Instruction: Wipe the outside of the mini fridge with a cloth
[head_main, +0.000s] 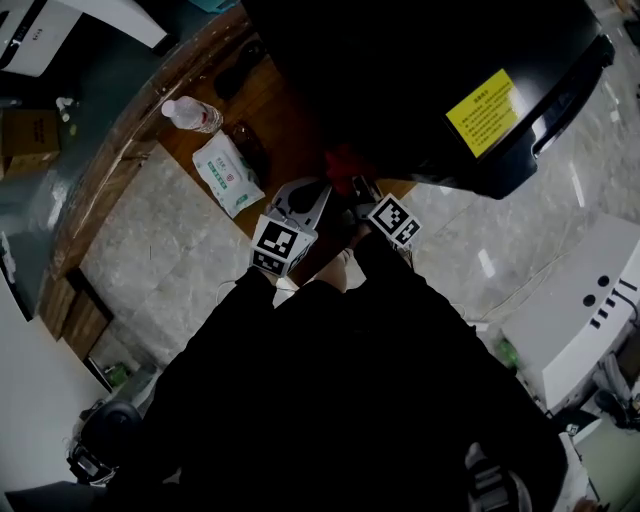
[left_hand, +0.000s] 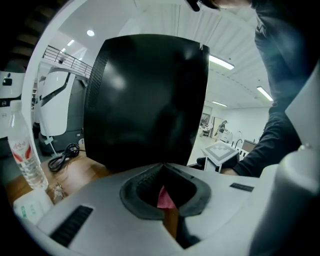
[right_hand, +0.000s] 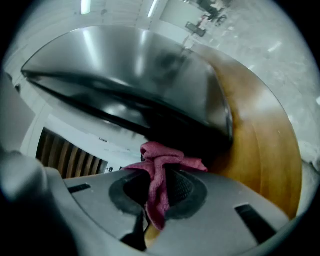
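Note:
The black mini fridge (head_main: 420, 70) with a yellow label stands on the curved wooden table (head_main: 275, 110). It fills the left gripper view (left_hand: 150, 100), and its glossy side looms over the right gripper view (right_hand: 140, 65). My right gripper (right_hand: 159, 172) is shut on a red cloth (right_hand: 160, 155) bunched against the fridge's lower edge. From the head view the cloth (head_main: 343, 163) shows just beyond the right gripper (head_main: 352, 190). The left gripper (head_main: 305, 195) sits beside it, facing the fridge. Its jaws (left_hand: 162, 166) meet at the tips, and a pink sliver shows in the gap behind them.
A water bottle (head_main: 192, 115) and a green-and-white tissue pack (head_main: 229, 173) lie on the table to the left of the grippers. A black cable (left_hand: 62, 156) lies by the fridge's left side. A white machine (head_main: 575, 320) stands on the marble floor at right.

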